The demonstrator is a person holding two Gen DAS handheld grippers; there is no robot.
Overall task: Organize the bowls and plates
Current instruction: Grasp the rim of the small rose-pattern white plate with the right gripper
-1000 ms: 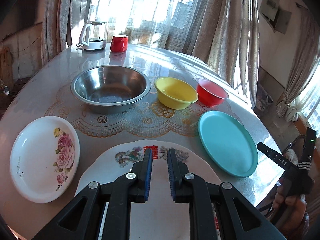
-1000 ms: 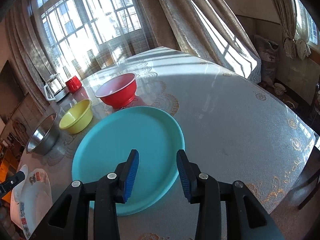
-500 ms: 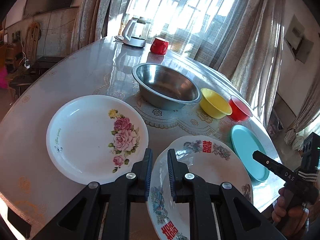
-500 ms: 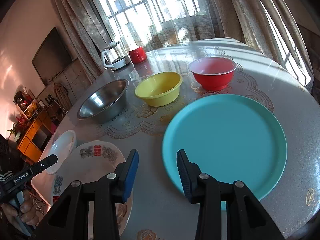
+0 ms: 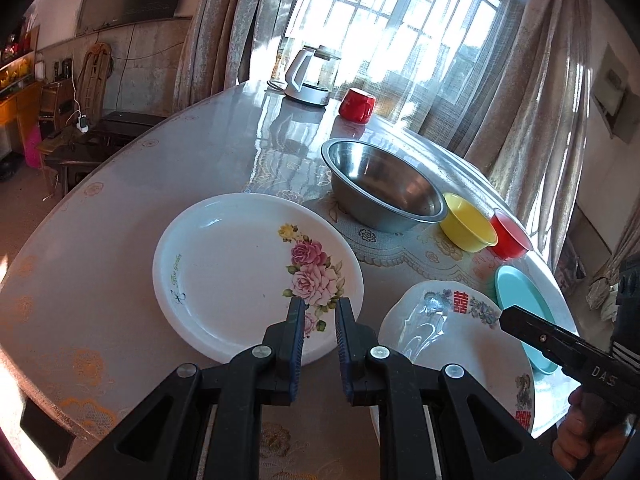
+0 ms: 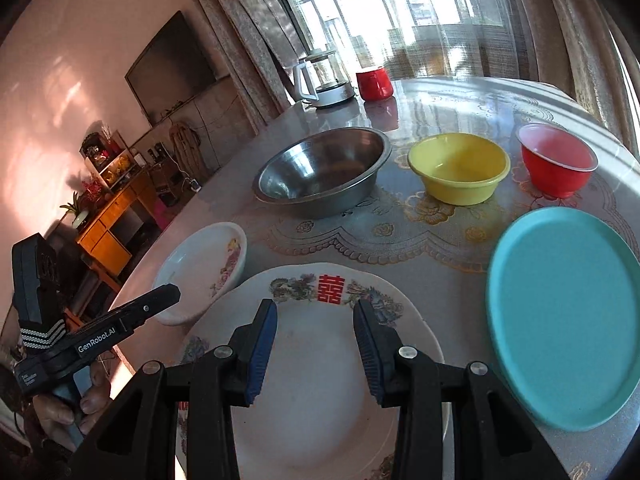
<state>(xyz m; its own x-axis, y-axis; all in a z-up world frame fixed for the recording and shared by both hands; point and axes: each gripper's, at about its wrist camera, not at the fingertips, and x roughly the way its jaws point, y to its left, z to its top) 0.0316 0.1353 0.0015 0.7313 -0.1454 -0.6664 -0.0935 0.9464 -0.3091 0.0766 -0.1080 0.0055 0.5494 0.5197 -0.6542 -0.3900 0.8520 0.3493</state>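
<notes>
A: What are the left fingers (image 5: 296, 332) doing?

B: They stand a narrow gap apart, gripping nothing, over the near rim of the rose plate (image 5: 248, 268), which lies flat on the counter (image 5: 120, 216).

A: And the right gripper (image 6: 316, 344)?

B: Its fingers are spread wide and empty, above the white plate with the red character (image 6: 316, 400). That plate lies just beside the rose plate; whether their rims touch, I cannot tell.

A: Further out?

B: The teal plate (image 6: 560, 320) lies to the right of the character plate. Beyond the plates, three bowls stand in a row: the steel bowl (image 6: 324, 172), then the yellow bowl (image 6: 460, 168), then the red bowl (image 6: 556, 164). At the far edge are a kettle (image 5: 310, 76) and a red mug (image 5: 357, 105).
</notes>
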